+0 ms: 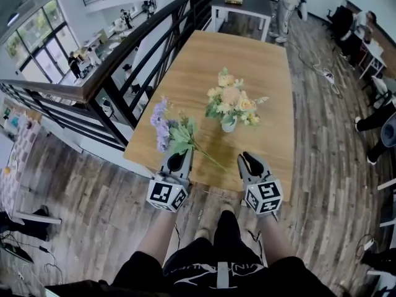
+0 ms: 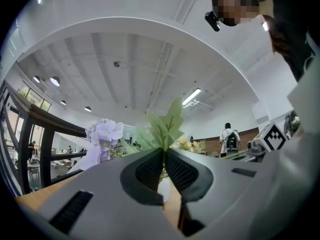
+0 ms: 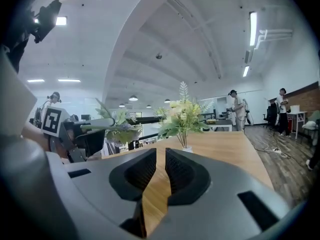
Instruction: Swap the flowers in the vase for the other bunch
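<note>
Progress check: not far along, I'd say. The yellow flowers (image 1: 232,101) are still sitting in the little vase (image 1: 229,126) around the middle of the desk (image 1: 260,60), so the actual swap hasn't happened yet. What looks done is the pickup of the replacement. The left gripper (image 1: 179,158) has its jaws squeezed together on the purple bunch (image 1: 166,127), gripping low among the green leaves. The blooms point off toward 11 o'clock from the gripper and the long bare stem trails toward 4 o'clock over the near edge of the desk. That bunch sits at roughly 9 o'clock from the vase, close but not touching the yellow ones. I can't tell if any of it still rests on the wood. The right gripper (image 1: 249,159) is at about 5 o'clock from the vase, jaws pretty much closed with only a sliver of gap and nothing in it, just bare desk showing through. Still to go, as I read it: pull the yellow flowers out, put them down somewhere, then feed the purple stem into the vase.
</note>
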